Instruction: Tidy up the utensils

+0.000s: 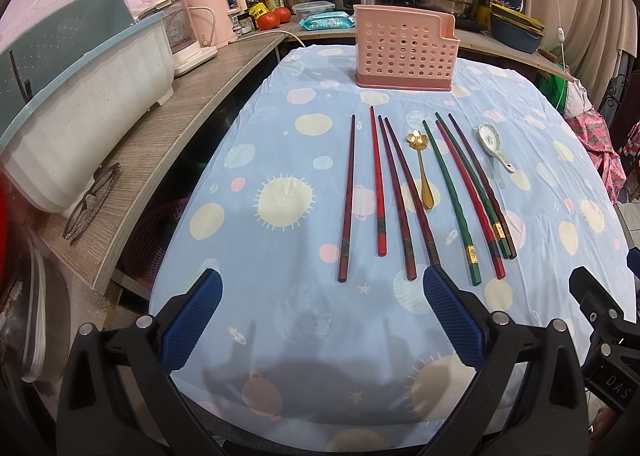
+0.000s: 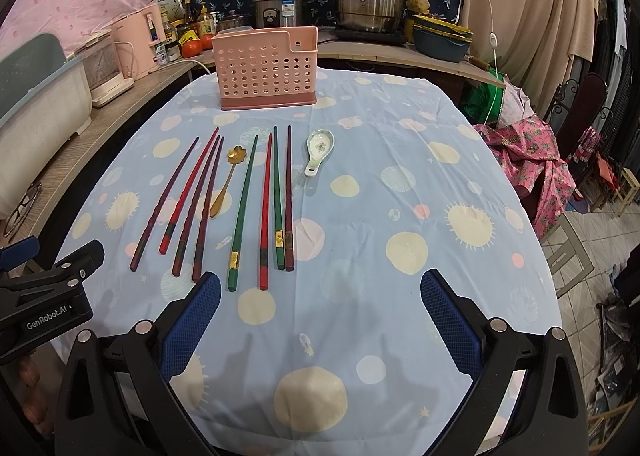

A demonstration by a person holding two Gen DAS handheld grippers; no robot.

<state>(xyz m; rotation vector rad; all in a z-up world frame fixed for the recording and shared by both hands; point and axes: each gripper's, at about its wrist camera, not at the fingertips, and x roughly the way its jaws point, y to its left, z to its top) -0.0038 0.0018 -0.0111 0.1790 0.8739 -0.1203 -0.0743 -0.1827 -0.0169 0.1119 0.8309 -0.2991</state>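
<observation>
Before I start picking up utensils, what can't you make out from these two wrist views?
- Inside of the pink holder: both views see only its perforated front wall, so dividers and contents are unclear.
- Gold markings on the green chopsticks: too small to read.
- Pattern in the ceramic spoon bowl: too small in both views.
- Right claw body in the left wrist view: cut off by the right edge.
- Near table edge: hidden behind the left claw.
</observation>
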